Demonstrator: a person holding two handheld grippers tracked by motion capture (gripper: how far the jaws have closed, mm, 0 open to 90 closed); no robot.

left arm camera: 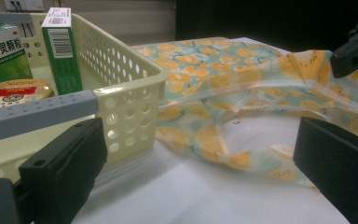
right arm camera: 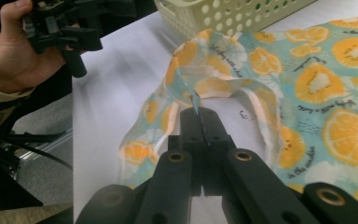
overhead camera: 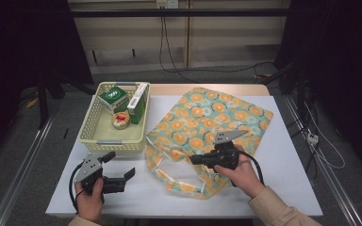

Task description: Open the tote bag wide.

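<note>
A cloth bag [overhead camera: 212, 117] printed with orange slices lies flat on the white table, its mouth toward the front edge. My right gripper [overhead camera: 193, 160] is at that mouth, shut on the upper rim of the bag [right arm camera: 193, 100]. A thin fold of fabric runs up from between the closed jaws of this gripper [right arm camera: 199, 119], lifting the rim a little off the table. My left gripper [overhead camera: 121, 165] is held near the front left, just in front of the basket, open with nothing between its jaws. In the left gripper view, this gripper [left arm camera: 200, 177] looks toward the bag's mouth [left arm camera: 242, 135].
A cream perforated basket [overhead camera: 94, 136] stands left of the bag, touching its edge. It holds a green box [overhead camera: 113, 96], a taller green-and-white box [overhead camera: 138, 101] and a round tin [overhead camera: 120, 120]. Bare white table [overhead camera: 292, 179] lies right of the bag.
</note>
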